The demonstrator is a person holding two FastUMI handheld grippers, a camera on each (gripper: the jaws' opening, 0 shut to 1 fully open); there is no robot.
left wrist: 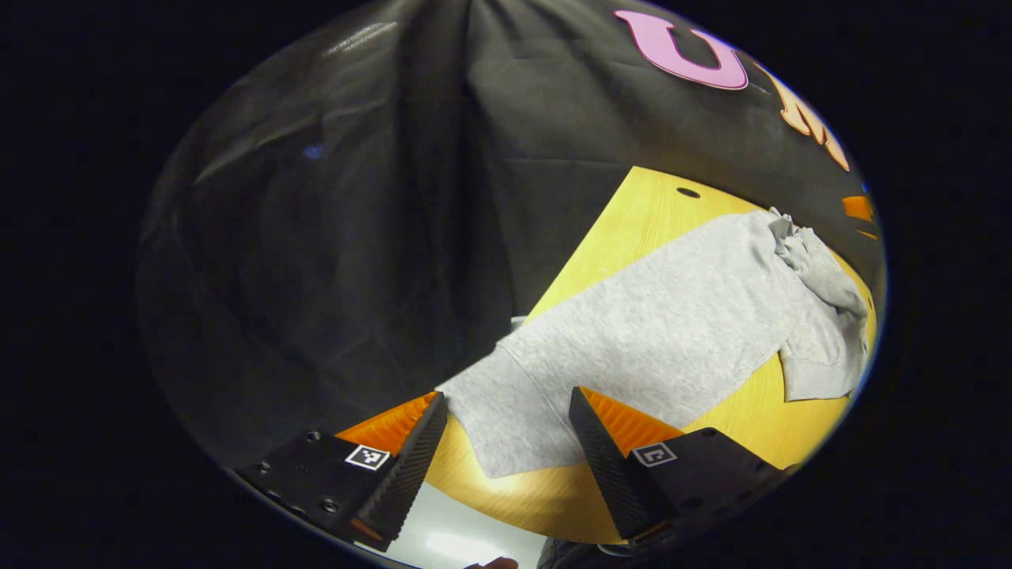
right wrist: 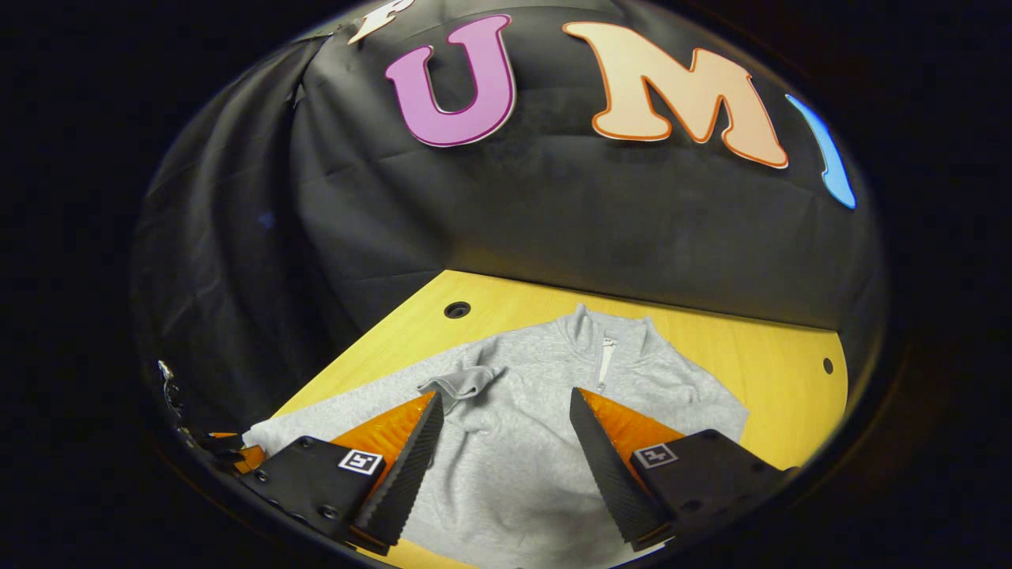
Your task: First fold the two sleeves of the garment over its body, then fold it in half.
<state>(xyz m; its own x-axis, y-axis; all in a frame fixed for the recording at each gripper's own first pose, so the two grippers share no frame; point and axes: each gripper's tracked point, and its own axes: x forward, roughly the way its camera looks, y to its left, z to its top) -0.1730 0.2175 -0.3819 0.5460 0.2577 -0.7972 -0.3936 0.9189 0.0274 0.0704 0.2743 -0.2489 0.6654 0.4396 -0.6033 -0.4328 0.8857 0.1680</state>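
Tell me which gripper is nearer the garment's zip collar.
Right. The right gripper hovers open over the garment's body, the zip collar just ahead of its jaws. The left gripper sits at the hem end, the collar far across the table.

Hidden and cut-off parts of the garment and table

In the right gripper view, the right claw (right wrist: 506,450) covers parts of the grey garment (right wrist: 514,442), whose near hem runs off the bottom edge; a small object at the far left edge (right wrist: 217,446) is too cut off to identify. In the left gripper view, the garment's far sleeve (left wrist: 822,316) bunches at the picture's edge, and the table (left wrist: 648,213) is cropped there.
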